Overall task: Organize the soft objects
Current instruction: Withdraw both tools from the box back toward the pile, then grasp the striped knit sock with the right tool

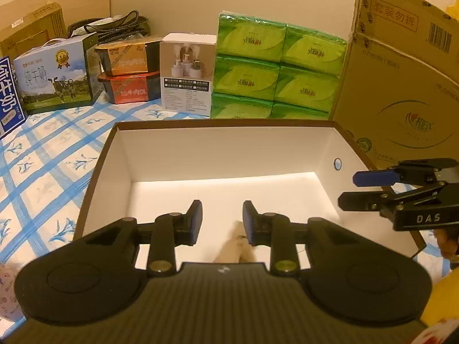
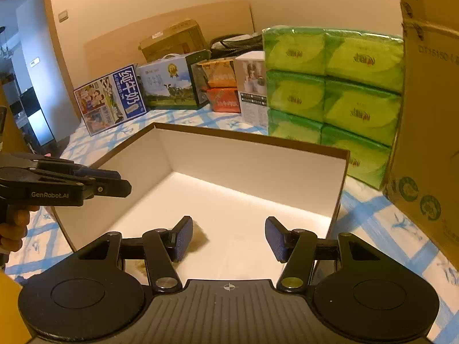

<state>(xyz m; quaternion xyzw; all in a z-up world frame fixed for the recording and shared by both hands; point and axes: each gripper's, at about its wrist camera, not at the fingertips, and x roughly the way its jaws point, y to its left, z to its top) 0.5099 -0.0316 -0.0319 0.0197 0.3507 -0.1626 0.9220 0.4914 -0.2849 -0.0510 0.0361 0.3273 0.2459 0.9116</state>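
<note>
Releasing step in hand, I judge: left gripper [image 1: 222, 220] and right gripper [image 2: 228, 238] both hang released over the white box [image 1: 223, 146], gripping nothing. Tan soft object [image 1: 235, 246], blurred, lies inside at six o'clock; next move calls for fetching another.

Blue-checked cloth [image 1: 43, 172], open box [image 1: 200, 157], perhaps tissue packs [image 1: 275, 71]

An open box [image 1: 183, 149] sat at centre on the desk [image 1: 43, 166], a soft toy [image 1: 235, 246] inside; tissue packs [image 1: 275, 68] stood at 12 o'clock, milk cartons [image 1: 54, 77] at 10, a large carton [image 1: 401, 91] at 2.
</note>
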